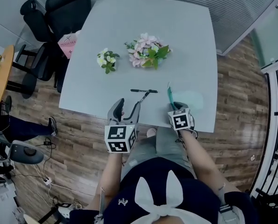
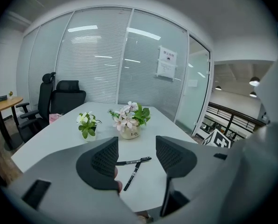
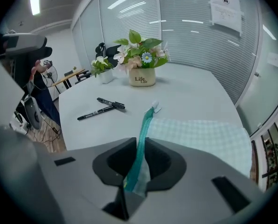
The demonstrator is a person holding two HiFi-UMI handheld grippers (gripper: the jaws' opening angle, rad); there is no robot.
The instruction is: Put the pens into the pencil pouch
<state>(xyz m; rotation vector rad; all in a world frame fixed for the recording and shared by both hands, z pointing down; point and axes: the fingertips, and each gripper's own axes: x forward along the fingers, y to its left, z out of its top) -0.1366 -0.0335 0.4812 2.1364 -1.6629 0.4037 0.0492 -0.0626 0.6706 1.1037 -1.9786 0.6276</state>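
Two black pens lie crossed at one end near the white table's front edge, one lying across (image 1: 144,91) (image 2: 134,161) (image 3: 110,103) and one slanted (image 1: 143,98) (image 2: 131,175) (image 3: 96,113). A pale green checked pencil pouch (image 1: 191,99) (image 3: 199,134) lies flat to their right. Its teal zipper edge (image 3: 145,122) is lifted. My right gripper (image 1: 176,107) (image 3: 138,160) is shut on the near end of that zipper edge. My left gripper (image 1: 129,107) (image 2: 136,153) hovers open just short of the pens, nothing between its fingers.
A large flower pot (image 1: 148,50) (image 3: 142,76) and a small flower pot (image 1: 107,59) (image 2: 87,125) stand mid-table behind the pens. Black office chairs (image 1: 59,13) and a pink item (image 1: 67,43) are at the table's far left corner. A round wooden table (image 1: 1,73) stands further left.
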